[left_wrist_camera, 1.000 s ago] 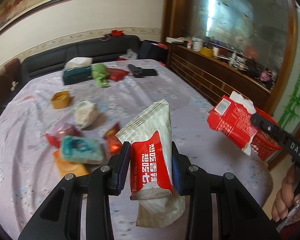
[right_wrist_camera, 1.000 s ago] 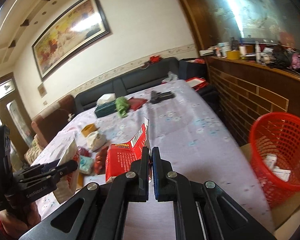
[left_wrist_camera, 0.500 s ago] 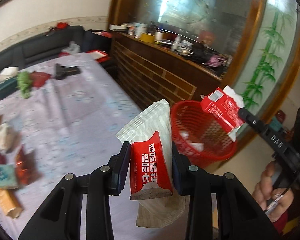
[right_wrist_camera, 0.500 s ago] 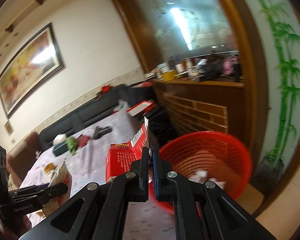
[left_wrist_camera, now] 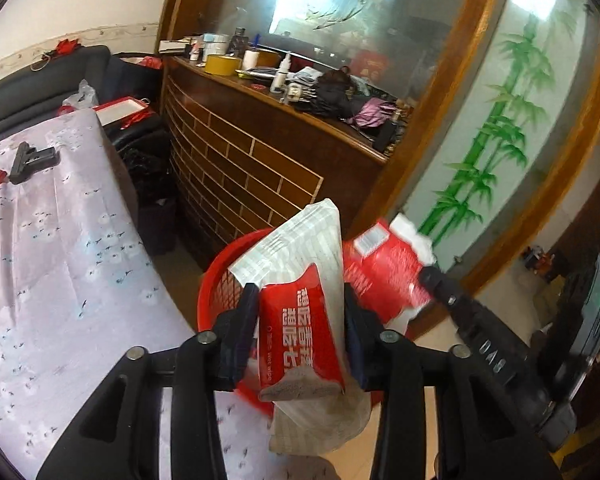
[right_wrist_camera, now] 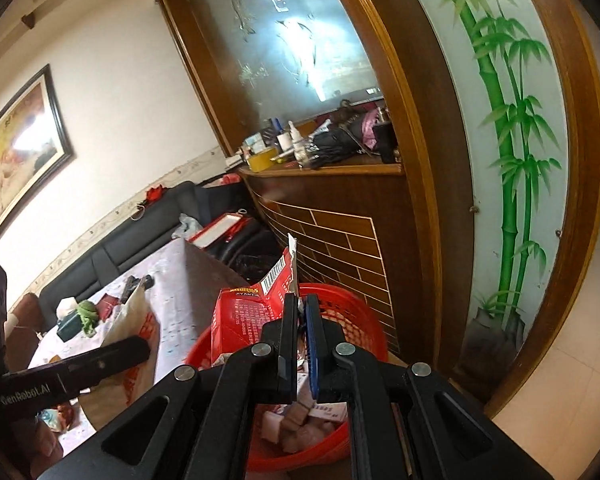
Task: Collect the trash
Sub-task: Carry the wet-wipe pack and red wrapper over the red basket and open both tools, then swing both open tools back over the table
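Wipes pack [left_wrist_camera: 300, 332]: red and white, pinched between the left gripper's [left_wrist_camera: 300, 336] two pads, held above the near rim of the basket.
Carton [right_wrist_camera: 252, 312]: red, flattened, with a barcode near its top; its edge is clamped in the right gripper [right_wrist_camera: 299, 344], whose jaws stand almost together.
Carton's place: over the basket's mouth; in the left view it shows blurred, just right of the wipes pack.
Basket [right_wrist_camera: 364, 320]: red plastic mesh, on the floor between the table and the wooden counter, with pale crumpled trash [right_wrist_camera: 296, 424] in its bottom.
Table [left_wrist_camera: 60, 264]: lilac cloth, a black object [left_wrist_camera: 30, 160] lying near its far end.
Counter [left_wrist_camera: 260, 168]: brick-pattern front, bottles and clutter along its top.
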A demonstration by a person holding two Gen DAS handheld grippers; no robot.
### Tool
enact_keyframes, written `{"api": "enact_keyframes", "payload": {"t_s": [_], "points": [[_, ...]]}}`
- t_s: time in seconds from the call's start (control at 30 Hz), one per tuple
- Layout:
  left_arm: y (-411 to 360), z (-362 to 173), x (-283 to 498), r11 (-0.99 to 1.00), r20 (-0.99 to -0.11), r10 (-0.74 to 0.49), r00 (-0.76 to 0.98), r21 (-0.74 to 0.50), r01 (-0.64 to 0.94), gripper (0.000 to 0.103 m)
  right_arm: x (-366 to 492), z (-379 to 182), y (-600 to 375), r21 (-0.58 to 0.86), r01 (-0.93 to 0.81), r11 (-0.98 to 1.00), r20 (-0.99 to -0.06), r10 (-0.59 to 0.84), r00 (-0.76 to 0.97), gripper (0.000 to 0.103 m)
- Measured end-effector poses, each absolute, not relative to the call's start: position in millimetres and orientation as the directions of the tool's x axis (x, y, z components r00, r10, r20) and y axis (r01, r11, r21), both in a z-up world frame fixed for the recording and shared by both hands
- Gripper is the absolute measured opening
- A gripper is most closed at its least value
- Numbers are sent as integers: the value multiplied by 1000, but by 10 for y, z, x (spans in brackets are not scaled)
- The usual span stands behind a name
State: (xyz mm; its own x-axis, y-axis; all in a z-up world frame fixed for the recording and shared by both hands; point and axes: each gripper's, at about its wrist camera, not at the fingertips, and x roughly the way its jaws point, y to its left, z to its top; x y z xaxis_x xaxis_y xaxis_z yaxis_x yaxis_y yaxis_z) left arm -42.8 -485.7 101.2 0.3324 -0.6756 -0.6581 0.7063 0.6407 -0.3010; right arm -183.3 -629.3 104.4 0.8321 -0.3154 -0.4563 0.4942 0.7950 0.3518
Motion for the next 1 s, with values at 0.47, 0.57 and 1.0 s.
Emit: {"api": "enact_keyframes", "payload": {"t_s": [0.47,0.57,1.0], "points": [[-3754,1199,-495,732,-623,-630,463,-278,623,63,-1971,1090,-6173,373,461,805,-449,-278,849,31],[-3391,1233,-515,762,-620,-601,504,-255,595,64,-1920,1134,-6020,402,408,820,-439,-218,872,36],[-1772,1015,-498,895,-656,-433,617,-237,377,64,-1135,1013,-4739,372,160,914,-542,74,837,41]]}}
